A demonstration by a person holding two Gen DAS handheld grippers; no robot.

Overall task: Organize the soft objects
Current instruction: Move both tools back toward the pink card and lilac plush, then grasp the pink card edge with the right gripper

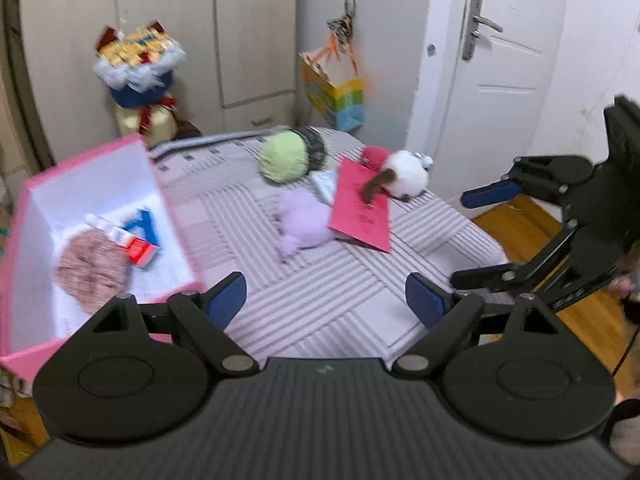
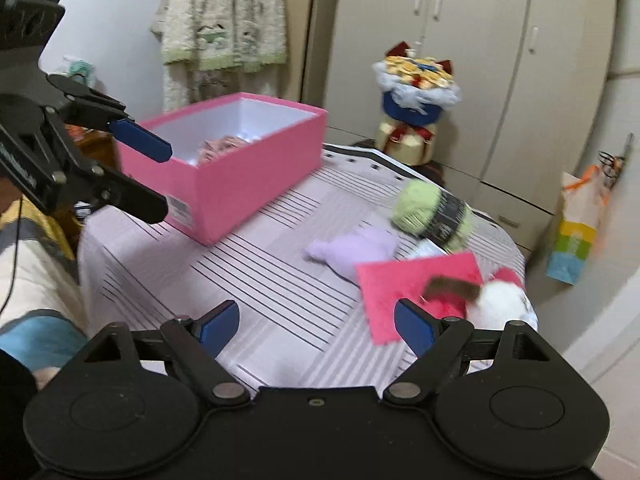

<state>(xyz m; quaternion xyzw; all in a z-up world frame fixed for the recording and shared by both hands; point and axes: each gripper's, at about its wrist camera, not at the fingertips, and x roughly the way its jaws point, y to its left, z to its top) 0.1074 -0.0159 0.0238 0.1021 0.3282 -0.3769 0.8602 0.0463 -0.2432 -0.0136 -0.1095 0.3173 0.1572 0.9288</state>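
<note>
On a striped table (image 1: 312, 300) lie a green yarn ball (image 1: 284, 158), a lilac soft toy (image 1: 302, 224), a pink card (image 1: 360, 208) and a white plush with a red cap (image 1: 404, 174). A pink box (image 1: 168, 204) at the left holds a pinkish knitted piece (image 1: 90, 268) and a small carton. My left gripper (image 1: 326, 302) hovers open over bare cloth in front of the toys. My right gripper (image 2: 318, 326) is open too, nothing between its fingers, near the card (image 2: 404, 284) and the plush (image 2: 500, 300). The yarn (image 2: 430, 210), lilac toy (image 2: 356, 254) and box (image 2: 256, 168) lie beyond.
A wardrobe (image 1: 160, 40) stands behind the table with a blue-and-white bouquet (image 1: 138, 68) in front of it. A colourful gift bag (image 1: 334, 92) hangs beside a white door (image 1: 496, 60). Wooden floor (image 1: 516, 224) shows to the right of the table.
</note>
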